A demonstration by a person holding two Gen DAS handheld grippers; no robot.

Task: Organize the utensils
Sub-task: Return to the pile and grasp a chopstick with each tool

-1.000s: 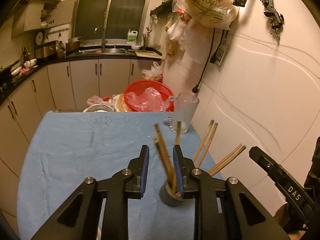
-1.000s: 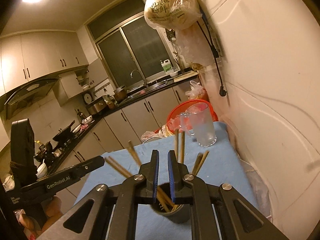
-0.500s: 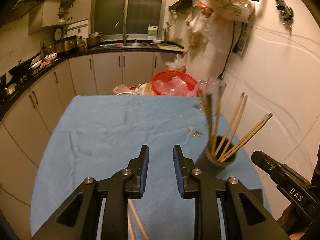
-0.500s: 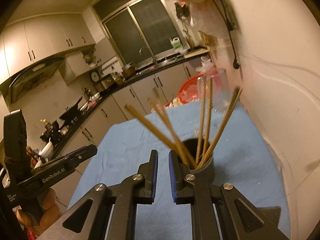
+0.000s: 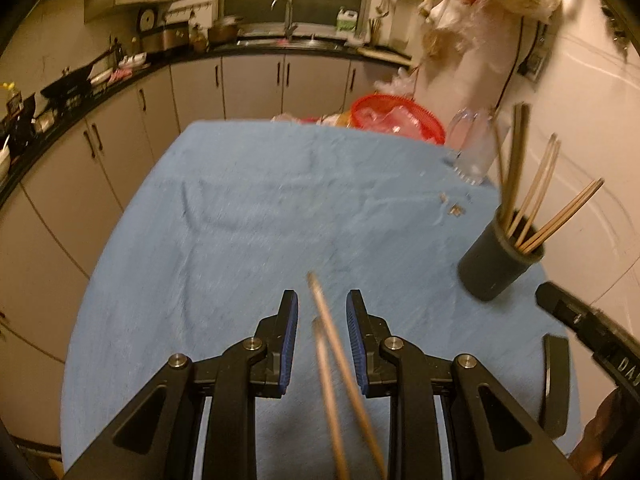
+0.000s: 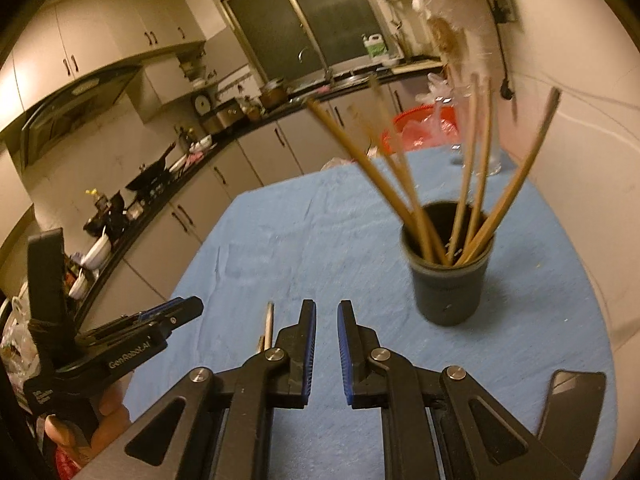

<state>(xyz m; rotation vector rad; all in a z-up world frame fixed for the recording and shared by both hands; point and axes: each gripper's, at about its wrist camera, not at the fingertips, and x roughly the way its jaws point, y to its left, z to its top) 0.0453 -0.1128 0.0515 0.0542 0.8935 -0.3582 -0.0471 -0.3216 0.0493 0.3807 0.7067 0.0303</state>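
A dark cup [image 5: 496, 264] [image 6: 448, 284] stands on the blue tablecloth [image 5: 260, 220] near the right edge, holding several wooden chopsticks [image 6: 472, 184] that fan out. Two loose chopsticks [image 5: 328, 344] lie on the cloth. My left gripper [image 5: 322, 308] hovers over them, open; they show in the gap without touching the pads. In the right wrist view those loose chopsticks [image 6: 269, 320] lie just left of my right gripper [image 6: 327, 312]. It is shut with nothing in it, short of the cup and left of it. The left gripper [image 6: 188, 306] shows at the lower left.
A clear glass pitcher [image 5: 472, 148] and a red basket [image 5: 396, 120] stand at the table's far right end. A dark flat slab [image 6: 572, 404] lies on the cloth at the near right. The wall runs close along the right. Crumbs [image 5: 454, 210] dot the cloth.
Both grippers have sunk and drawn back from the cup, which sat right behind their fingers and now stands off to the right. The loose chopsticks came into view under the left gripper.
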